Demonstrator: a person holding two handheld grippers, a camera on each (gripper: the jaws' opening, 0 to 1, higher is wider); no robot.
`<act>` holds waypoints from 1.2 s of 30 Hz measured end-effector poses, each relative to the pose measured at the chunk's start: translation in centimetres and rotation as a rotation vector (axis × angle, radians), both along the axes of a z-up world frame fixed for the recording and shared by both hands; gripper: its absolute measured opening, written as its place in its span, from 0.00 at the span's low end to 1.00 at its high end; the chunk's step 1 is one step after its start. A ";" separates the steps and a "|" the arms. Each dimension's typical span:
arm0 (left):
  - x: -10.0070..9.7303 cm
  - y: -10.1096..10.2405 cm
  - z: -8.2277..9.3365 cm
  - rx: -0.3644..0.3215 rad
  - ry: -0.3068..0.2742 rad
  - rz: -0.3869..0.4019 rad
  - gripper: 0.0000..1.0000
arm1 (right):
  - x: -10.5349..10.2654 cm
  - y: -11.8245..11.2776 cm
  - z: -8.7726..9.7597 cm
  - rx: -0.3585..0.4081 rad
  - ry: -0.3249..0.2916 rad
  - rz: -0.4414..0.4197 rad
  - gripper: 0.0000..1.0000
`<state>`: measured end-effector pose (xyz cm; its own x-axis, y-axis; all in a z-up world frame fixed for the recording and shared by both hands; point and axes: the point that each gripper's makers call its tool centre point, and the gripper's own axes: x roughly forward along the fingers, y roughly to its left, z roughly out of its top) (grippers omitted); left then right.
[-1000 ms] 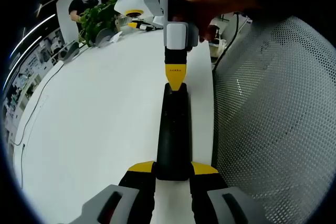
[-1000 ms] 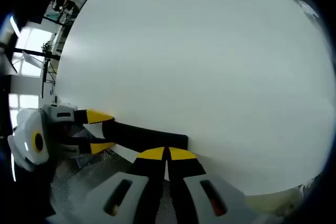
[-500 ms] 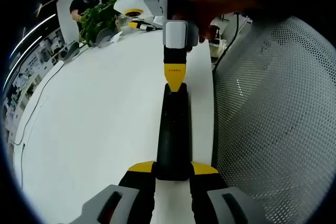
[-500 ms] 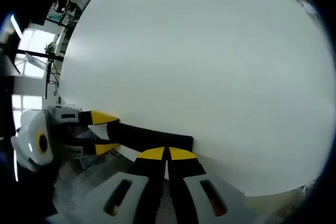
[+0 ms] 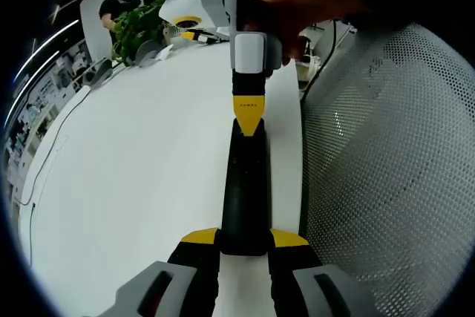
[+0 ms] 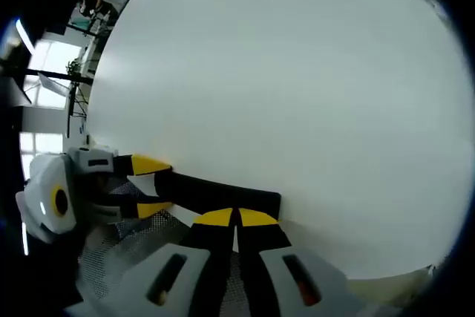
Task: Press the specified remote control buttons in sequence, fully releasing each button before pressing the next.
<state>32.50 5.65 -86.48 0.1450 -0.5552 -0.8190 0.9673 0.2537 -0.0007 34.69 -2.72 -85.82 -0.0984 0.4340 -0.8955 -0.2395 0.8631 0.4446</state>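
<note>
Between the yellow-tipped jaws of the left claw point(image 5: 244, 237), at the bottom of the left gripper view, sits the near end of the black remote control point(image 5: 245, 191); the jaws close on its two long sides and grip it. The remote runs straight away from that claw, lying flat along the bench point(image 5: 141, 176) close to its right-hand edge. At the remote's far end the right claw point(image 5: 248, 120) comes down from above, its yellow tips drawn together into one wedge whose point touches the remote's top face. A person's hand point(image 5: 297, 5) holds the white body of that claw. Beyond the bench edge, to the right, lies a grey perforated mesh surface point(image 5: 386, 168). At the far end of the bench stand a green leafy plant point(image 5: 137, 27) and some small items too blurred to name.

In the right gripper view the right claw point(image 6: 236, 218) shows its two yellow tips pressed shut side by side, resting against the remote control point(image 6: 223, 197), which stretches leftward across the bench point(image 6: 297, 87). The left claw point(image 6: 148, 185) clasps the remote's far end from the left, one yellow tip on each side of it. The mesh surface point(image 6: 126, 246) shows below the remote.
</note>
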 end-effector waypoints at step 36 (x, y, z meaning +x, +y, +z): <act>-0.1 0.0 0.1 -0.001 -0.001 -0.002 0.25 | 0.4 0.2 0.2 -0.018 -0.054 0.034 0.00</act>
<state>32.43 5.67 -86.41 0.1448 -0.5565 -0.8182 0.9678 0.2519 -0.0001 35.12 -2.54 -85.61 -0.0640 0.4148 -0.9077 -0.2925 0.8618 0.4145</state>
